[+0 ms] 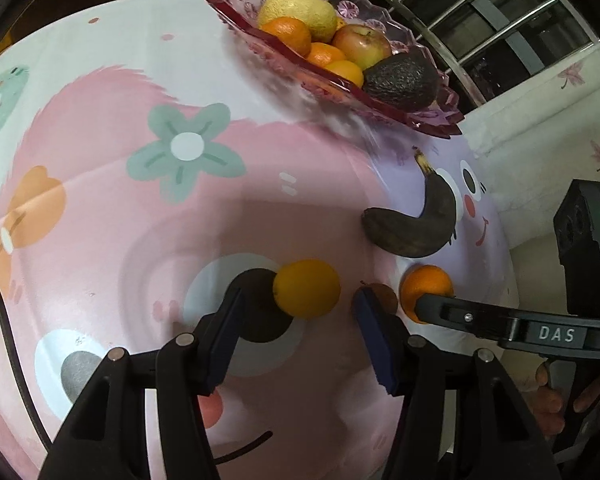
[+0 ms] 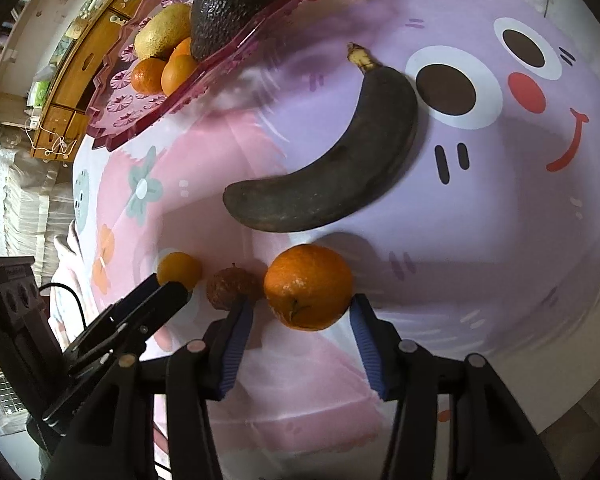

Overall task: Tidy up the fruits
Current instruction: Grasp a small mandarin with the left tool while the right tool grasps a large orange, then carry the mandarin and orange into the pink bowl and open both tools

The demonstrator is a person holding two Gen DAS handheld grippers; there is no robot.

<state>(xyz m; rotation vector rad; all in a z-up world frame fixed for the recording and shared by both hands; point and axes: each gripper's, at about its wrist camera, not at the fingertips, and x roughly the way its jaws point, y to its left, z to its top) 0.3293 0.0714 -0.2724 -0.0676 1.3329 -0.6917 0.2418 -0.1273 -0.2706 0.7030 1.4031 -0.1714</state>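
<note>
Both grippers hang open over the cartoon tablecloth [image 1: 112, 128]: left gripper [image 1: 298, 312] framing a small yellow-orange citrus [image 1: 306, 288], right gripper [image 2: 300, 320] framing a bigger, pitted orange [image 2: 309, 285]. Between those two fruits sits one small brown fruit [image 2: 231, 286]. One blackened banana [image 2: 332, 168] curves just beyond. Further back, a pink glass dish [image 1: 300, 76] holds three oranges, an apple, an avocado and a yellow fruit

Cartoon-print tablecloth [image 1: 112, 168], pink and lilac, with flower and smiling-face motifs. Barred window [image 1: 496, 20] behind the table. Wooden shelving unit [image 2: 80, 80] at left. Black cable [image 1: 4, 320] crossing the cloth.
</note>
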